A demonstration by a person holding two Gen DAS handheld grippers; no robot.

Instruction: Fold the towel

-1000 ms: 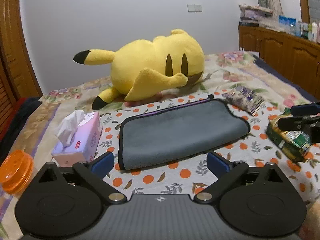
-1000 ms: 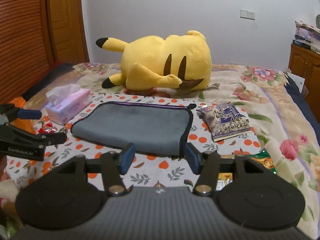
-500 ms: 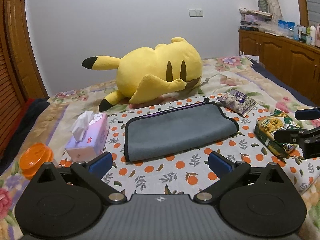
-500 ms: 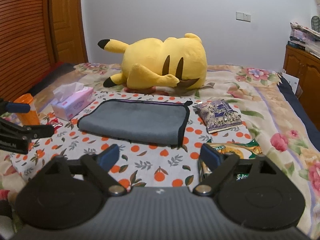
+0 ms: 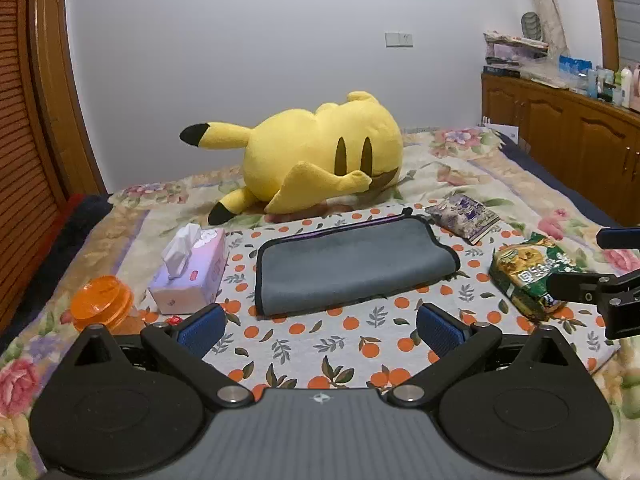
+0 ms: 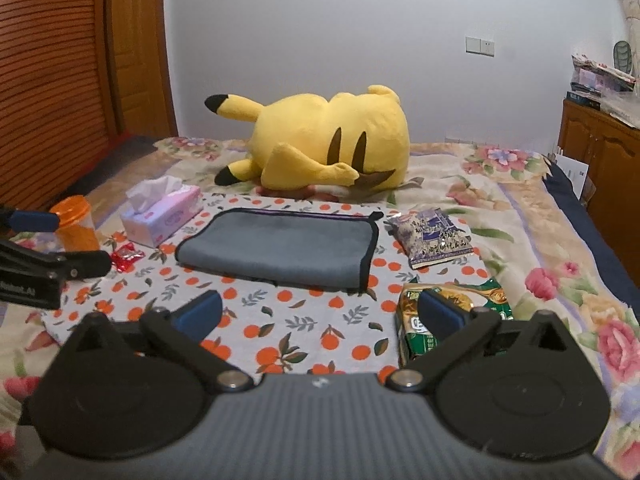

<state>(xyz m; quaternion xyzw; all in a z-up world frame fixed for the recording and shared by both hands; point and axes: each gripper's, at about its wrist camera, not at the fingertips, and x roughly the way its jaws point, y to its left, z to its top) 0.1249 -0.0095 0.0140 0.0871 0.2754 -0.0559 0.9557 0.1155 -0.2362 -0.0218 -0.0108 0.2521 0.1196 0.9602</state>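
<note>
Bed (image 5: pixel 472 168): floral quilted cover, soft and rumpled.
Cloth (image 5: pixel 320 344): flat grey sheet, orange-fruit print, spread on the bed.
Plush (image 5: pixel 320 148): rounded yellow fuzzy toy, lying behind the cloth.
Towel (image 5: pixel 352 268): grey pile, black piping, folded to a flat oblong at the cloth's middle, untouched.
Tissue box (image 5: pixel 192 280): pink carton, left of the towel.
Snack bag (image 5: pixel 532 276): crinkled green-gold foil, right of the towel.
Left gripper (image 5: pixel 320 326): black arms, blue pads spread wide, empty.
Right gripper (image 6: pixel 320 312): jaws just opened wide, holding nothing.
</note>
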